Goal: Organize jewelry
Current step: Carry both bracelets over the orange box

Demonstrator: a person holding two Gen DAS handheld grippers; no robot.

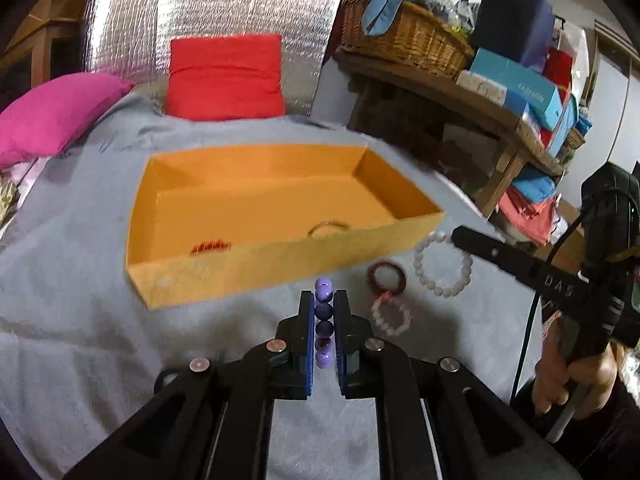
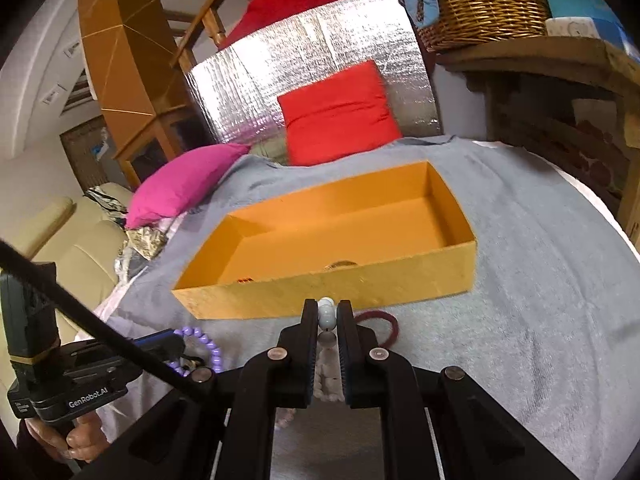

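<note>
My left gripper is shut on a purple bead bracelet, held above the grey cloth in front of the orange box. In the box lie a red beaded piece and a brownish bangle. My right gripper is shut on a white bead bracelet; in the left wrist view the white bracelet hangs from the right gripper. A dark red bracelet and a pink bead bracelet lie on the cloth. In the right wrist view the left gripper carries the purple bracelet.
A grey cloth covers the surface. Behind the box a red pillow and a pink pillow lean by a silver foil panel. At the right stands a wooden shelf with a wicker basket and boxes. A cream sofa is at the left.
</note>
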